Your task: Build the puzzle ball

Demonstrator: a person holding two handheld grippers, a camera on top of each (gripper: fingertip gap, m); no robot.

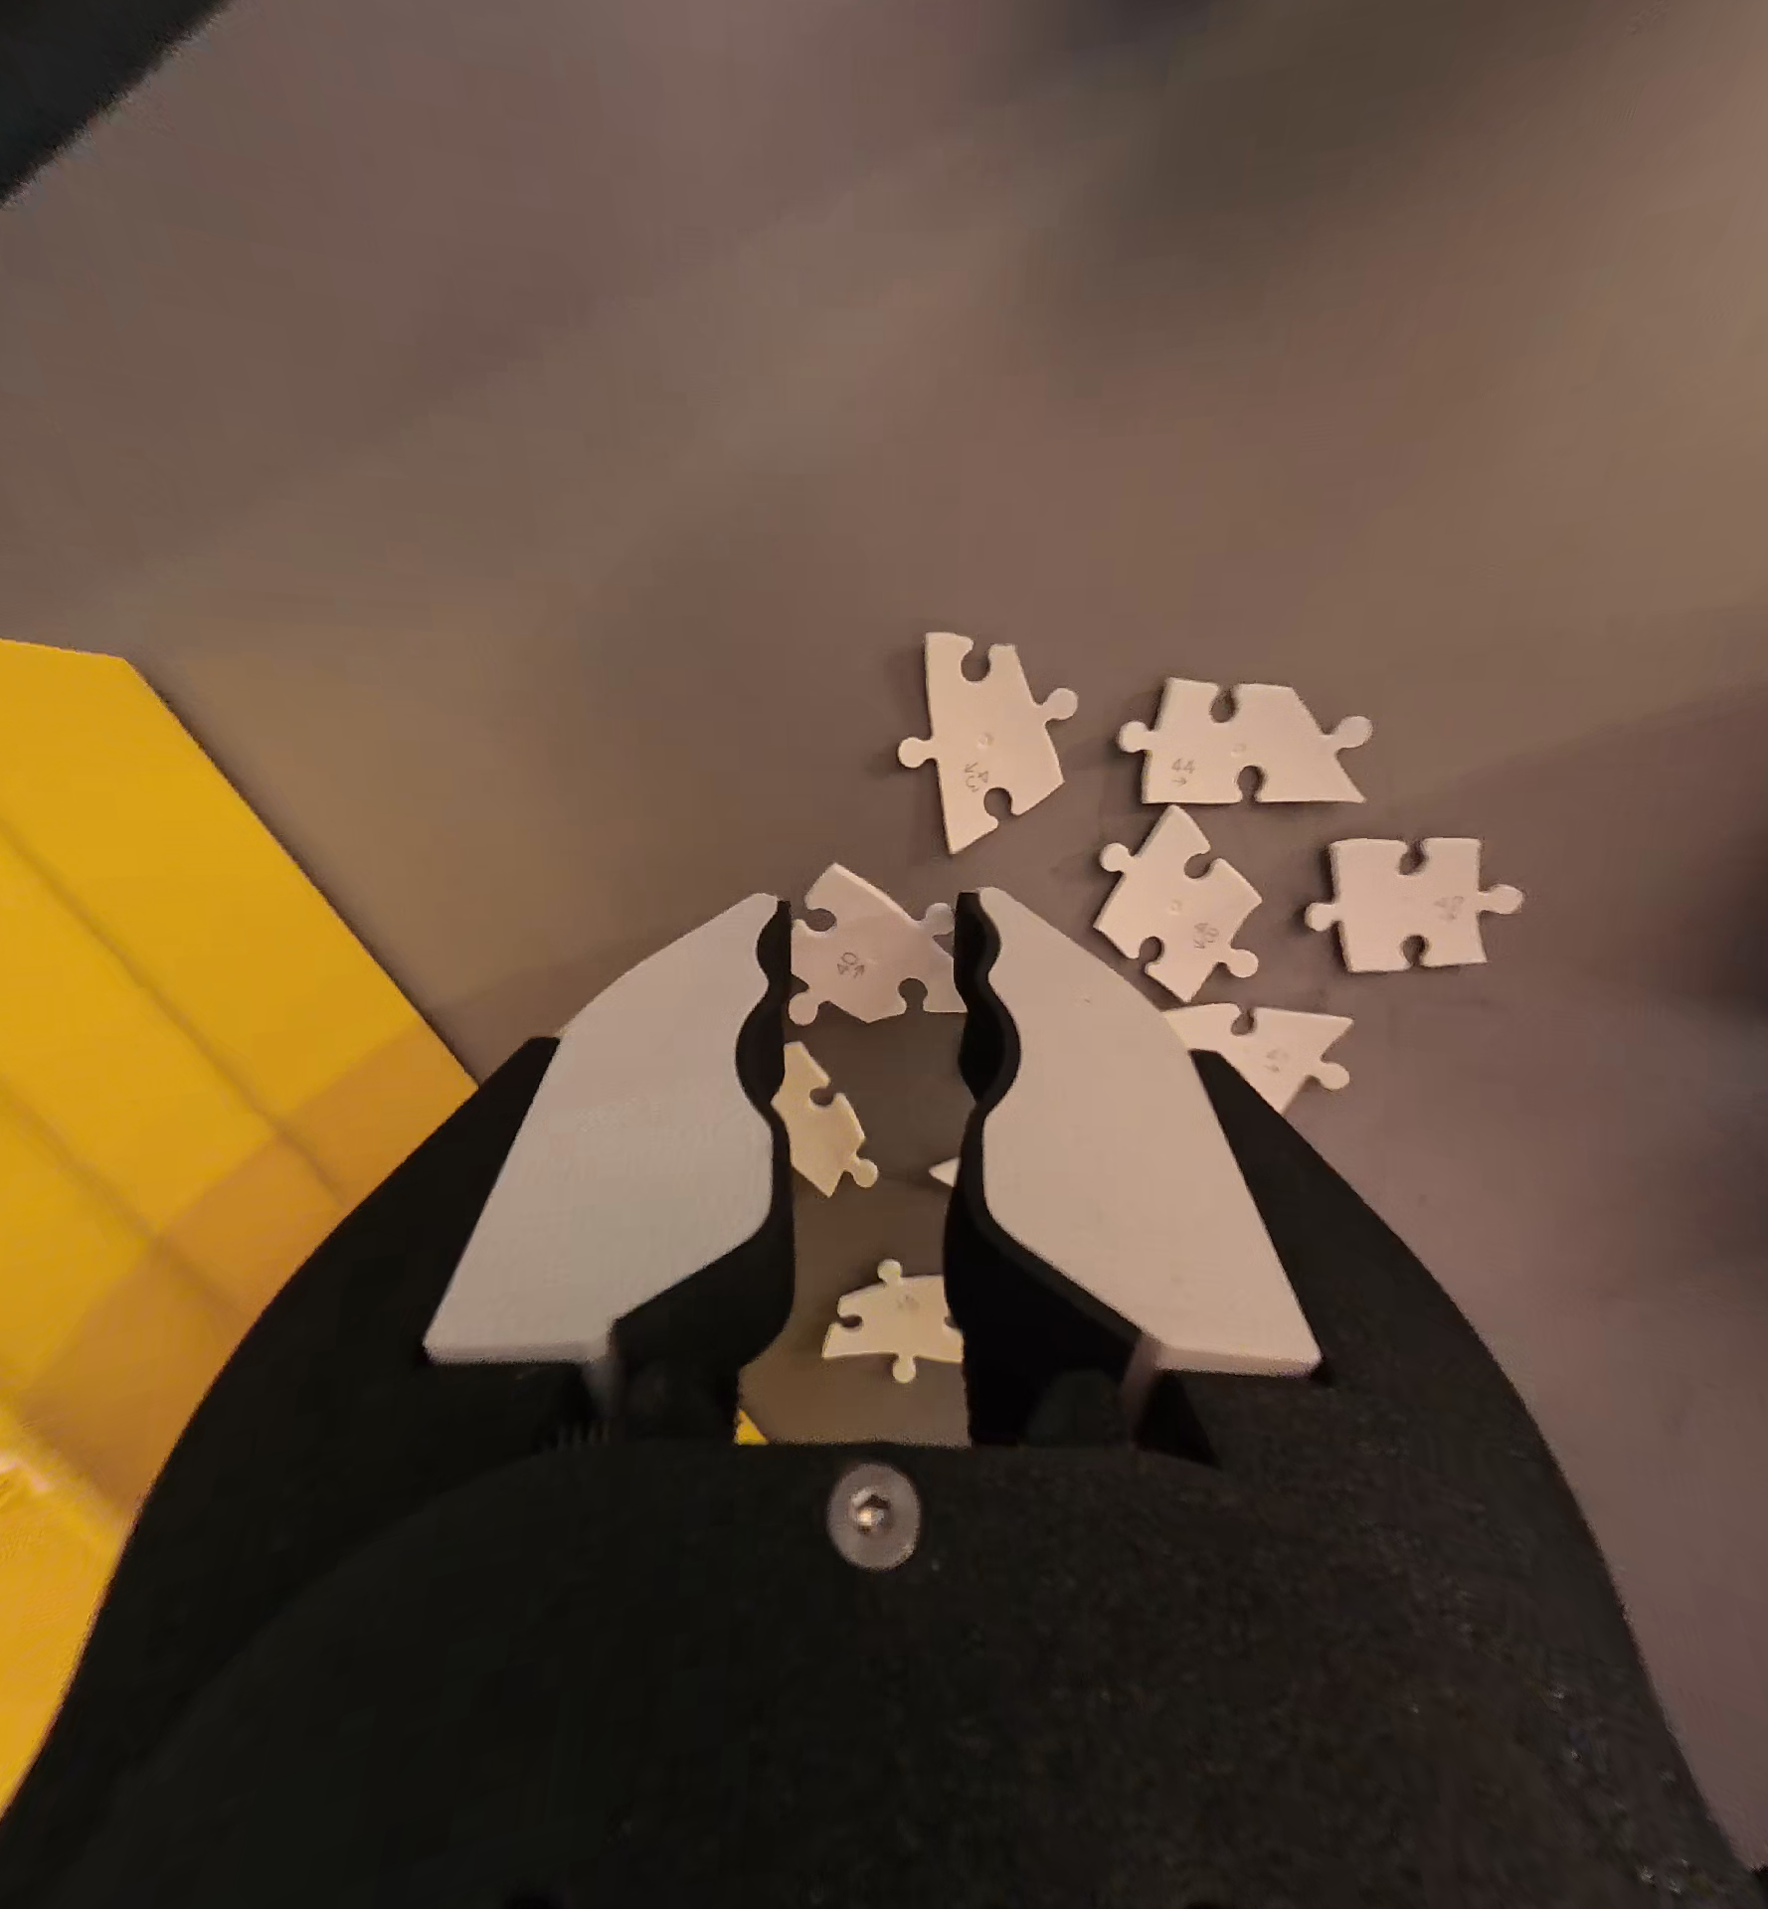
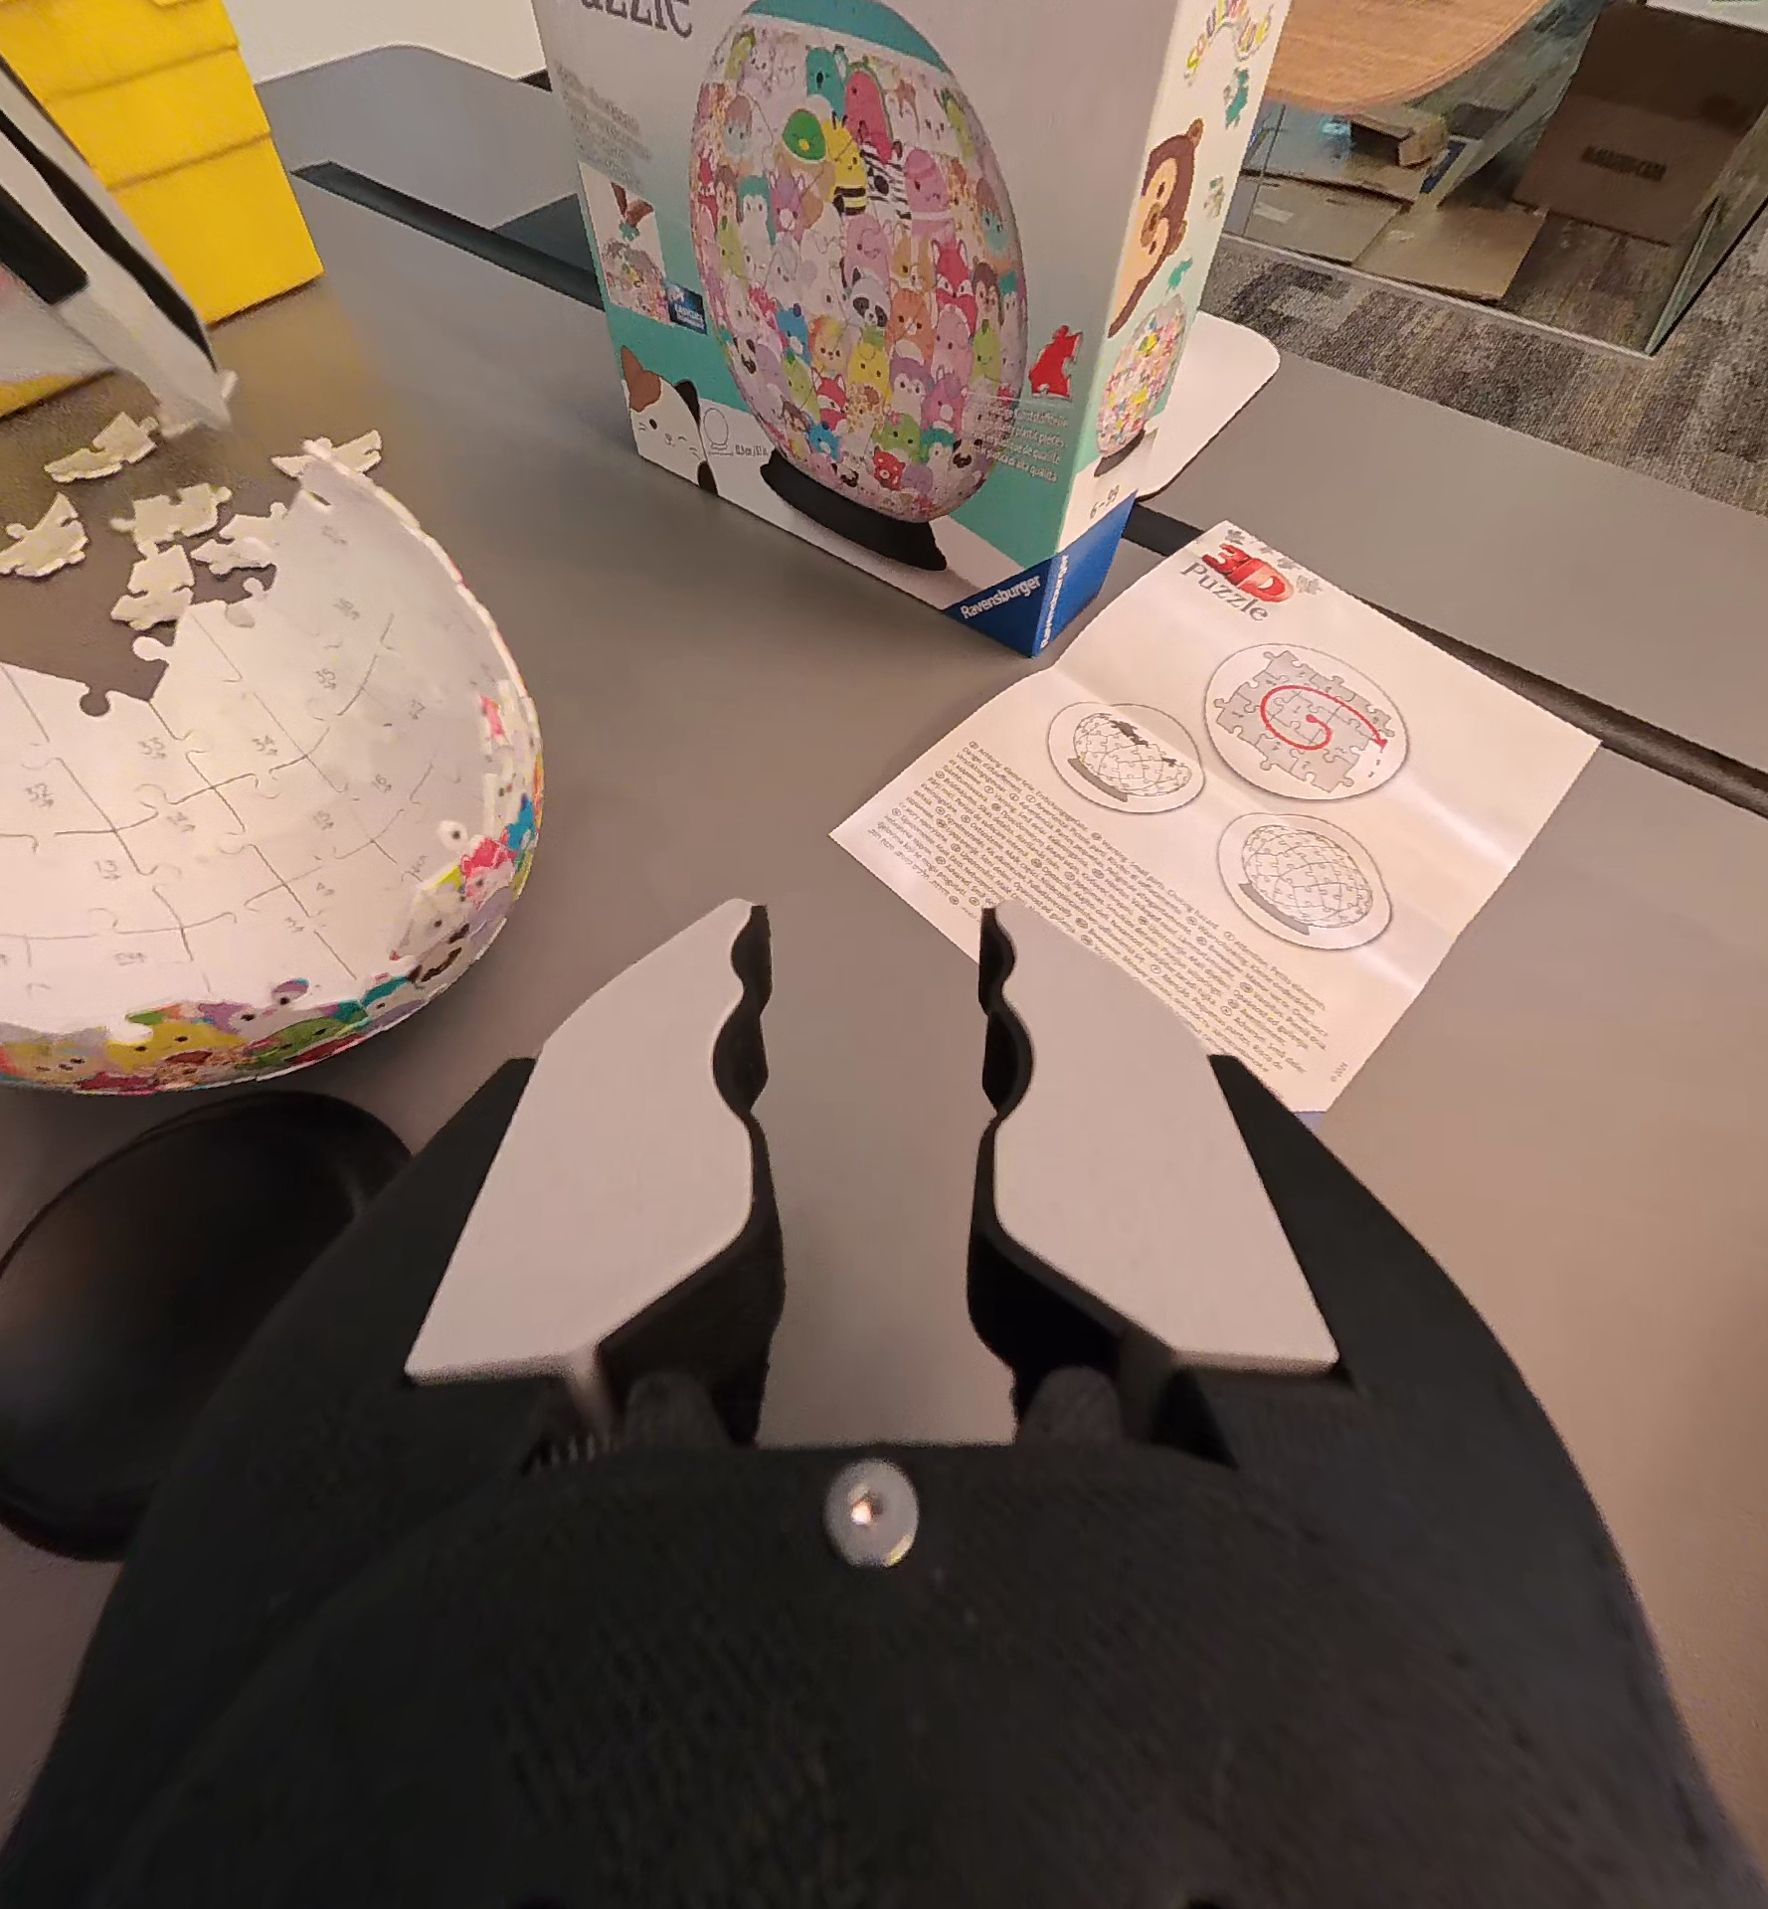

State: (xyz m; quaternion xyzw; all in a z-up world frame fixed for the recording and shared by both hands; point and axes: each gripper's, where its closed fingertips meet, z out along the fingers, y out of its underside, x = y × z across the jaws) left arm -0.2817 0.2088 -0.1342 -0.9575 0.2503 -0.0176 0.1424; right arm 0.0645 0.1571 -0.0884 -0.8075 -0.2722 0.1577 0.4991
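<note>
With my left claw (image 1: 872, 909) parted above the loose pieces (image 1: 1177, 901) by the yellow box (image 1: 136, 930), I should straddle one squarely; my right claw (image 2: 872, 919) waits empty beside the half-built ball (image 2: 219, 806).

Writing present in four places, not copied here.
- Loose white pieces (image 1: 1210, 744), far right: small printed mark on each back.
- Half-built puzzle ball (image 2: 188, 826), left: small marks on white inner faces.
- Puzzle box (image 2: 859, 310), far: printed titles, logo.
- Folded leaflet (image 2: 1221, 826), right: heading, fine print.
</note>
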